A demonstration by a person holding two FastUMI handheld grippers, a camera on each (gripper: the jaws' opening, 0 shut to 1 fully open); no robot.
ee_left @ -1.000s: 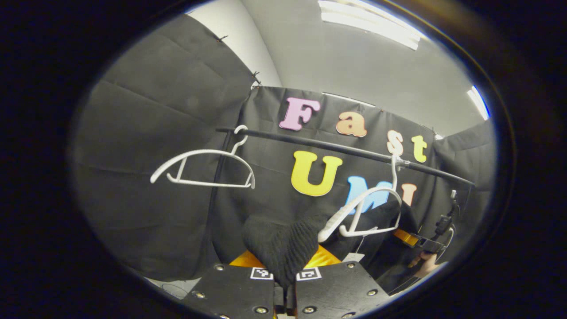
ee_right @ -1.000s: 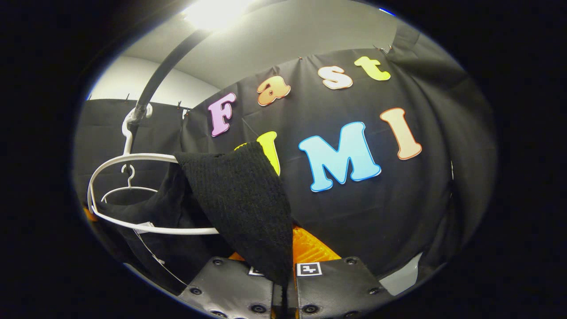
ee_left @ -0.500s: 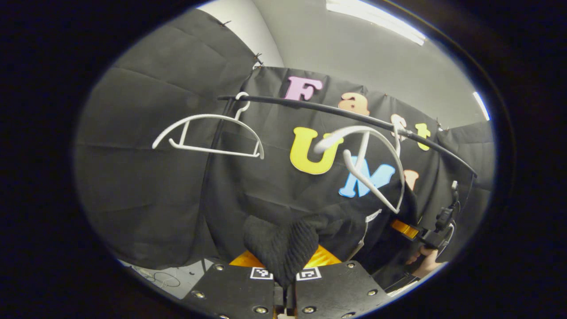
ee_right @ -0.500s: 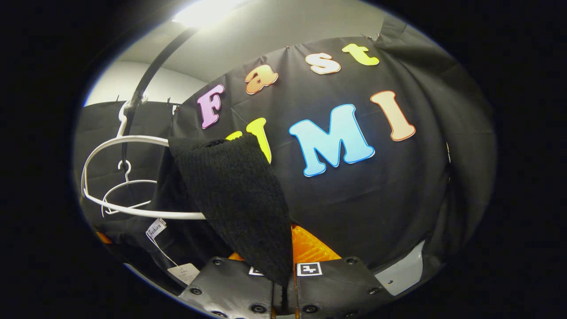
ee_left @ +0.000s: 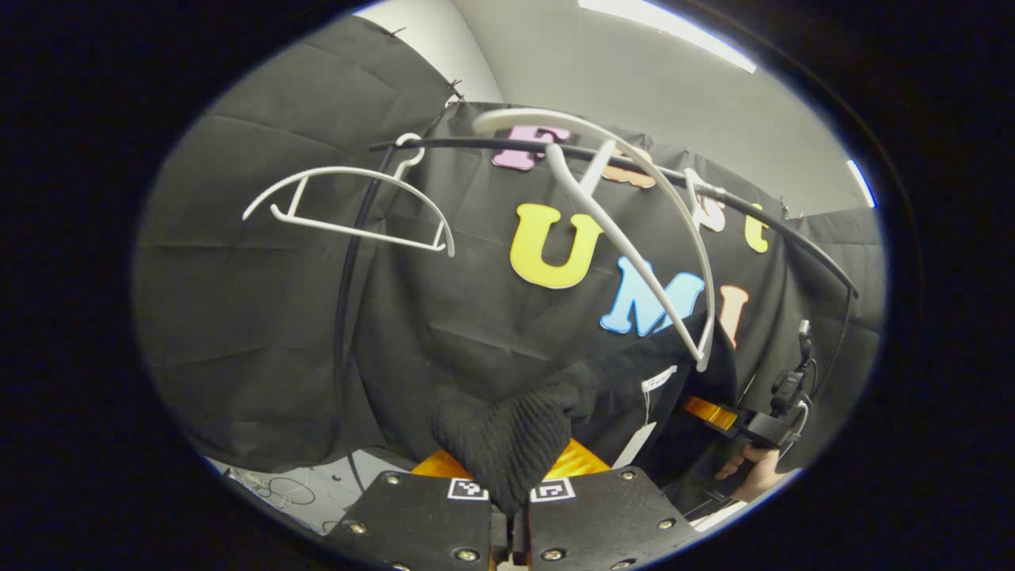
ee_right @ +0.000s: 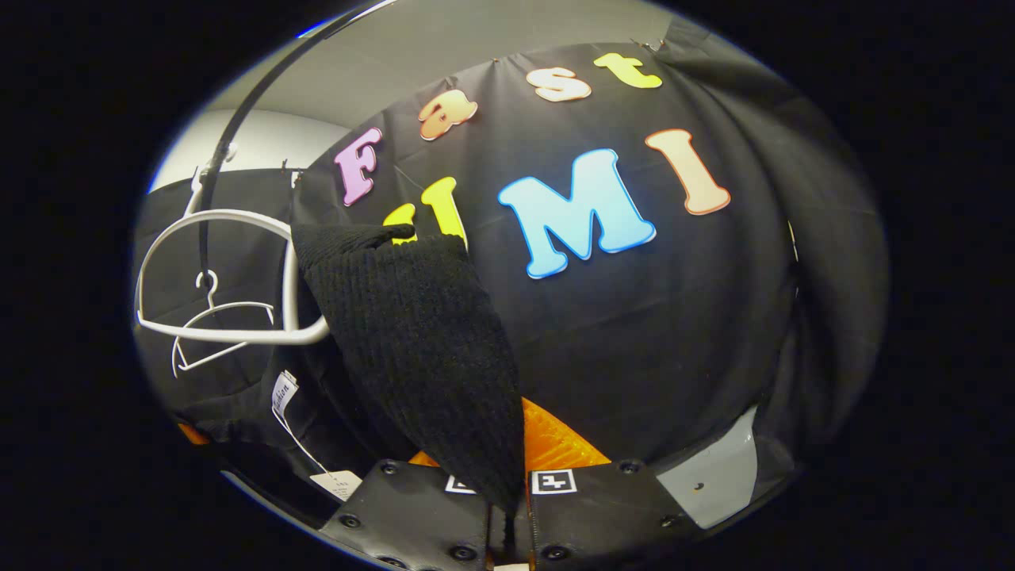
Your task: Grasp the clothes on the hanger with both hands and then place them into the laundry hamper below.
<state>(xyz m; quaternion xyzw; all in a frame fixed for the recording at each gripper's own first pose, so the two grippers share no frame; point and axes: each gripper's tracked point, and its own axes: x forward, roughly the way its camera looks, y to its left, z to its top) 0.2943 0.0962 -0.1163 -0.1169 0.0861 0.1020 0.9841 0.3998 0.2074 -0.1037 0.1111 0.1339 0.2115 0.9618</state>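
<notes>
In the left gripper view, an empty white plastic hanger (ee_left: 349,206) hangs at the upper left from the thin black rail (ee_left: 476,144), which arcs across the top of the frame. Right of it, near centre, a second white plastic hanger (ee_left: 634,230) is swung up and tilted steeply, its lower tip touching the black ribbed knit garment (ee_left: 507,440). That garment droops from there to the bottom centre, where the left gripper (ee_left: 510,507) has its fingers pressed together on a bunched fold. A white paper tag (ee_left: 634,444) dangles just right of the fold. At the lower right edge, a hand (ee_left: 749,472) holds the other gripper, which is small and dim there. In the right gripper view, both hangers sit at the left edge, the nearer one (ee_right: 230,277) seemingly still caught in the knit garment (ee_right: 420,349), which slopes down to the bottom centre, where the right gripper (ee_right: 507,496) pinches it between closed fingers.
</notes>
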